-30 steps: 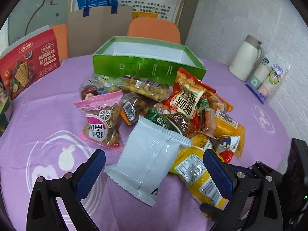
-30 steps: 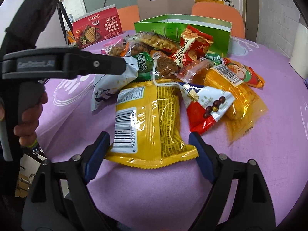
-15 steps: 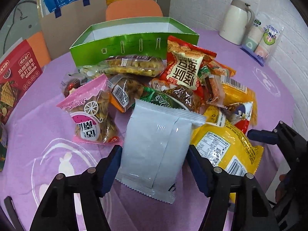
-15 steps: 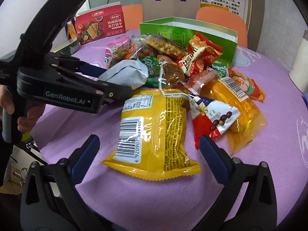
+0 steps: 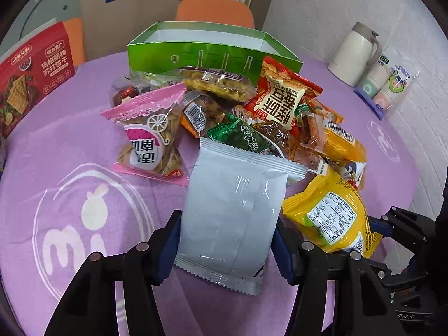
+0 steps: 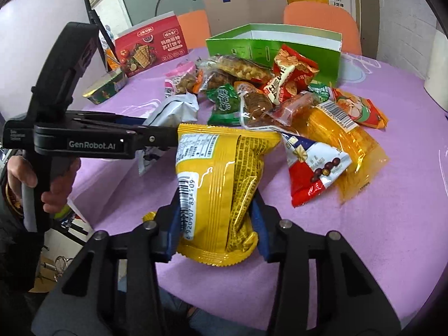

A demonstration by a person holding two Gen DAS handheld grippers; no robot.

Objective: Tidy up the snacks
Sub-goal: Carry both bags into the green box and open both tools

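Observation:
A heap of snack packets lies on the purple tablecloth (image 5: 70, 196) in front of an open green box (image 5: 212, 53). My left gripper (image 5: 225, 245) has its jaws closing on the near end of a white foil packet (image 5: 232, 210), and both blue pads touch its sides. My right gripper (image 6: 215, 226) has its jaws closing on a yellow packet (image 6: 221, 168), which is crumpled between the pads with its near end off the cloth. In the right wrist view the left gripper (image 6: 156, 137) comes in from the left, held by a hand. A pink packet (image 5: 151, 137) and a red packet (image 5: 282, 98) lie further back.
A red cracker box (image 5: 33, 72) stands at the left. At the far right are a white jug (image 5: 355, 53) and a pack of cups (image 5: 389, 86). A paper bag (image 5: 128, 14) and an orange chair (image 5: 212, 11) are behind the table. A small green carton (image 6: 103, 89) lies left.
Both grippers went from wide open to closed around their packets. The left slid forward onto the white packet. The right squeezed the yellow packet, which now bulges and tilts up.

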